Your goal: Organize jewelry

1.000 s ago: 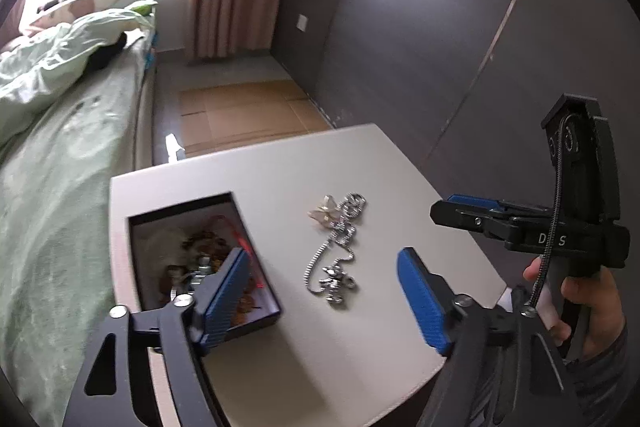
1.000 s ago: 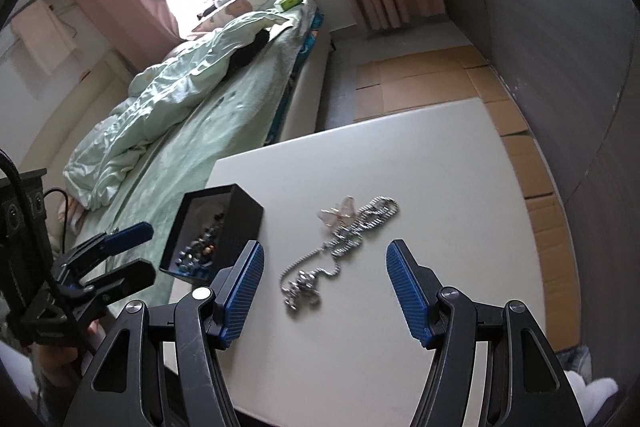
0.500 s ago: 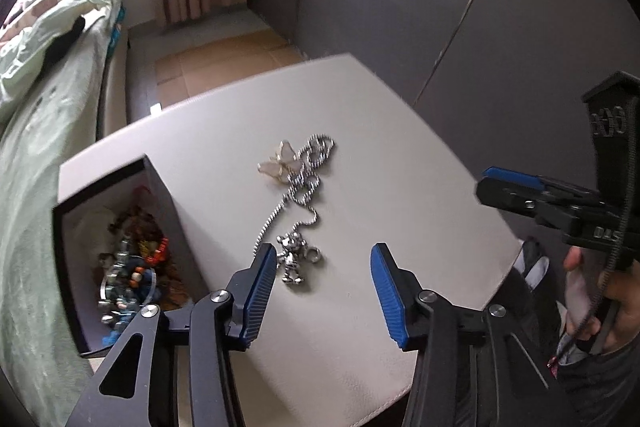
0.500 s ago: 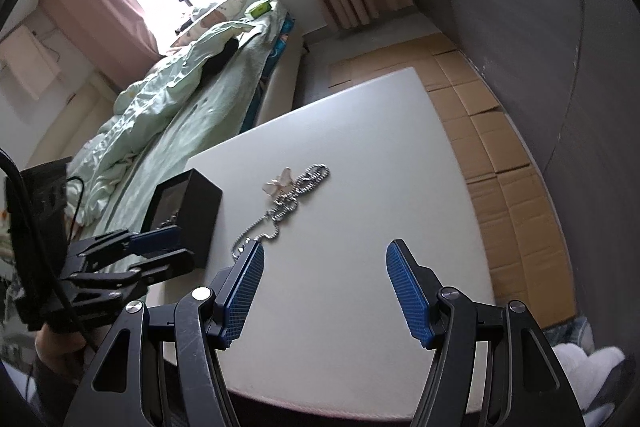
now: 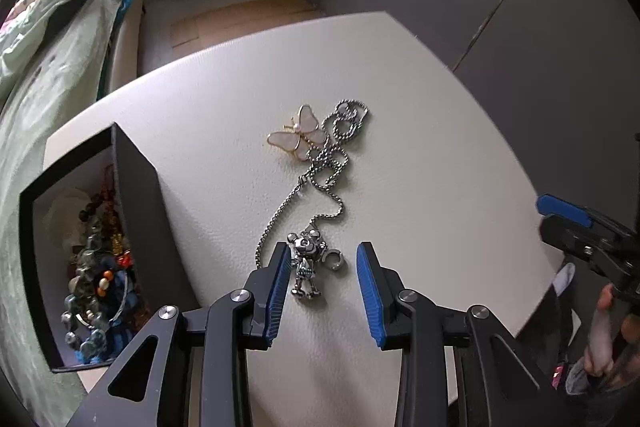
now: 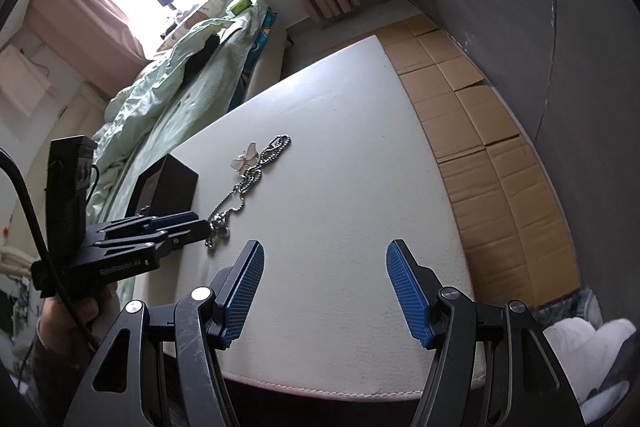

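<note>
One necklace (image 5: 320, 179), one butterfly brooch (image 5: 299, 133), one black box (image 5: 132, 195), two grippers.

Each hand-held gripper (image 5: 322, 269) is black with silver screws and ribbed blue pads (image 6: 408, 291).

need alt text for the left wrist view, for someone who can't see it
The left hand-held gripper has just been closing around a silver figure pendant on a chain necklace lying on a white table, pads not yet pressing it. A butterfly brooch lies beyond; an open black box of beads sits left.
</note>
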Tool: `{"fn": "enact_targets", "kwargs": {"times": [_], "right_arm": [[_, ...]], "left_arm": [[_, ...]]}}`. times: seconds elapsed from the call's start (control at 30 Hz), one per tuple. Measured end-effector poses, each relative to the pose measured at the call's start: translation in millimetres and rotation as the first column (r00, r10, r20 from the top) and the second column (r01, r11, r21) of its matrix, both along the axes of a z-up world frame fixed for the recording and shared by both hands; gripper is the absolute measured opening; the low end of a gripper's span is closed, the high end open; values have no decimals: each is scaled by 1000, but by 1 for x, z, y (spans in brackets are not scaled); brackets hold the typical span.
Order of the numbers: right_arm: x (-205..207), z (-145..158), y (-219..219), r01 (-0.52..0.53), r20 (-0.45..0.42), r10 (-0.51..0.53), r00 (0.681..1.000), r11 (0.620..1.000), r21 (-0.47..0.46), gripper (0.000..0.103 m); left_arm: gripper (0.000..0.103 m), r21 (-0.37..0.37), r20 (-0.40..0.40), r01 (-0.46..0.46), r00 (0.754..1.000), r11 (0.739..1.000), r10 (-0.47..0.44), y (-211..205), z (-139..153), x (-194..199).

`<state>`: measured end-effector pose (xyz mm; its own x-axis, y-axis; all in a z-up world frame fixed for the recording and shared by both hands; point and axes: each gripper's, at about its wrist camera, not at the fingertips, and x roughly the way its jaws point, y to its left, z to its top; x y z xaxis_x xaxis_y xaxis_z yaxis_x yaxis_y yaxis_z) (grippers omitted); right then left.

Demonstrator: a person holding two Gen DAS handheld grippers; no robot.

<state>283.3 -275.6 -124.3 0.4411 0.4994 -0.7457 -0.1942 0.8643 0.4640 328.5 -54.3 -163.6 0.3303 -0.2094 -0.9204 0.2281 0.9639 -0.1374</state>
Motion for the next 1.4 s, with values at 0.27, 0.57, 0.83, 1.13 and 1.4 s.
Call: {"fn": "enact_targets", "kwargs": {"times": [0.27,0.57,0.83,1.13,1.4], "right_arm": [[0,-6,1,-1,-12,1,1000,1000,3,64],[-1,-10,26,-54,-23,54,998,999,3,64],[0,-7,71,-189,15,190,982,981,-28,64],[3,-8,123,-321,43,328,944,939,-126,44],[10,-17,146,-341,22,351,936,921,-189,28]], "left_arm": [[22,15,-29,-38,999,999,38,-1,-8,10],[14,-57,-7,-44,999,997,44,15,13,1],[14,-89,118,-38,992,995,48,28,66,-13],[14,-121,213,-77,972,990,101,55,107,-17],[14,-168,253,-85,959,982,127,77,128,-28]]}}
